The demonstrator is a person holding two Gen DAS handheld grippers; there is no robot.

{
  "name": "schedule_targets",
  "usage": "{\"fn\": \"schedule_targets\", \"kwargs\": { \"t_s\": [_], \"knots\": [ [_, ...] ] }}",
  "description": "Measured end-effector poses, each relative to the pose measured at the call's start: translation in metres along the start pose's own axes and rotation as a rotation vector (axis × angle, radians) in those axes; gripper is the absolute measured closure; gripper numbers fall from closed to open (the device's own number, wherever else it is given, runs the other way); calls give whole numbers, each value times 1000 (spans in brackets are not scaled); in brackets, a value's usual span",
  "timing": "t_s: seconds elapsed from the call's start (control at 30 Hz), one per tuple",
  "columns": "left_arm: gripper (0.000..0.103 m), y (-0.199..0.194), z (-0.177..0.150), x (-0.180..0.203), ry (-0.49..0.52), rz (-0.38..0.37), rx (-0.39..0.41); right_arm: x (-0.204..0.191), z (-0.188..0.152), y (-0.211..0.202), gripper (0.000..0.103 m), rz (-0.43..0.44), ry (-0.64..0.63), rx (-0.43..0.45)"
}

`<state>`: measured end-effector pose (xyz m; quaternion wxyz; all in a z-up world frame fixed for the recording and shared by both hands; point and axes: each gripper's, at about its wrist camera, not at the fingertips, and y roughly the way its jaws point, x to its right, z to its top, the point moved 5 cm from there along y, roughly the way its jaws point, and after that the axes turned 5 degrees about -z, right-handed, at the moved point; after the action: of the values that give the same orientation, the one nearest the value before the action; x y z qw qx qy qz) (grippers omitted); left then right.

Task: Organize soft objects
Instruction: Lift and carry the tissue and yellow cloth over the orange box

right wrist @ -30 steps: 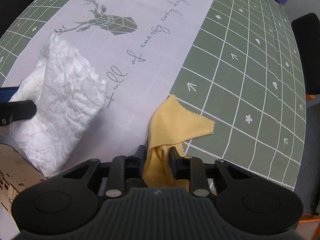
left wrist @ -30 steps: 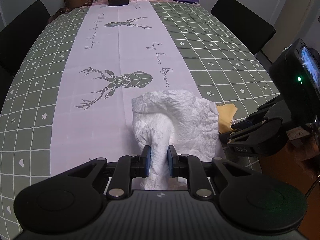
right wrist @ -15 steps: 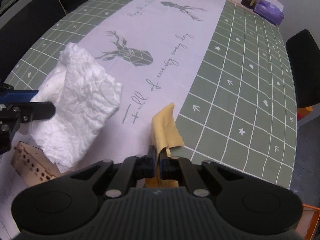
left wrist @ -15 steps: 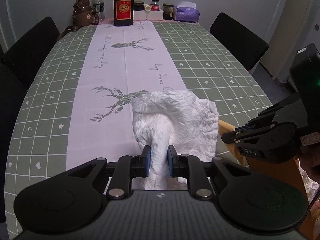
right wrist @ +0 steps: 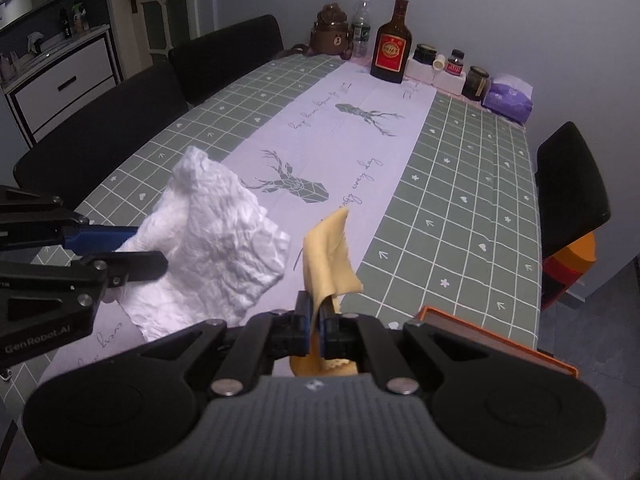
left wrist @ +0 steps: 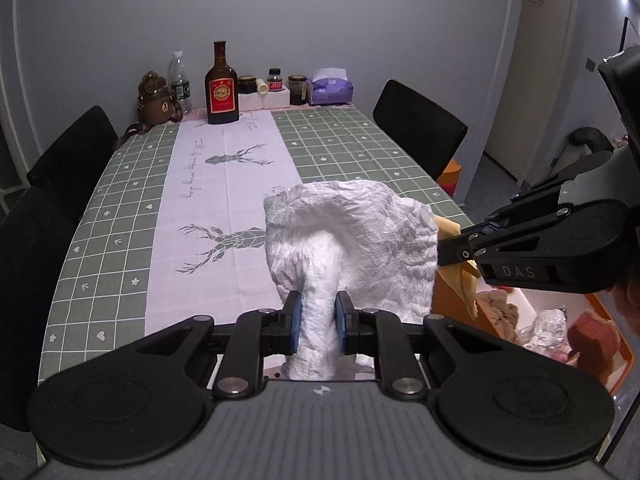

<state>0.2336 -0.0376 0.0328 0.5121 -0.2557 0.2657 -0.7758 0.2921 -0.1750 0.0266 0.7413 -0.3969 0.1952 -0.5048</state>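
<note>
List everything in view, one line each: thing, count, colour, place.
crumpled white cloth: 1, white, held above table
thin yellow cloth: 1, yellow, held above table
checked tablecloth: 1, green and white, covering table
brown liquor bottle: 1, red label, far end
clear water bottle: 1, far end
bear-shaped brown flask: 1, far left corner
purple tissue pack: 1, far right corner
black chairs: several, around table
orange-rimmed bin: 1, right of table
left gripper: shut on white cloth
right gripper: shut on yellow cloth
</note>
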Motion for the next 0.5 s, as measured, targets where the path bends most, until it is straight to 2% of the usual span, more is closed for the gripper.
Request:
{"fn": "schedule_targets", "kwargs": {
  "t_s": [0.13,0.27,0.37,0.5],
  "knots": [
    [84,-26,-6,31,3,-63,52,9,-26,-43,102,-20,3,26],
    [84,-37,-14,67,14,-147,70,23,-56,-74,102,-62,2,34],
    [84,-34,-20,96,31,-215,61,40,-74,-91,102,-98,18,36],
    [84,-14,-17,130,63,-248,43,71,-91,-107,102,-141,69,40]
  ]
}}
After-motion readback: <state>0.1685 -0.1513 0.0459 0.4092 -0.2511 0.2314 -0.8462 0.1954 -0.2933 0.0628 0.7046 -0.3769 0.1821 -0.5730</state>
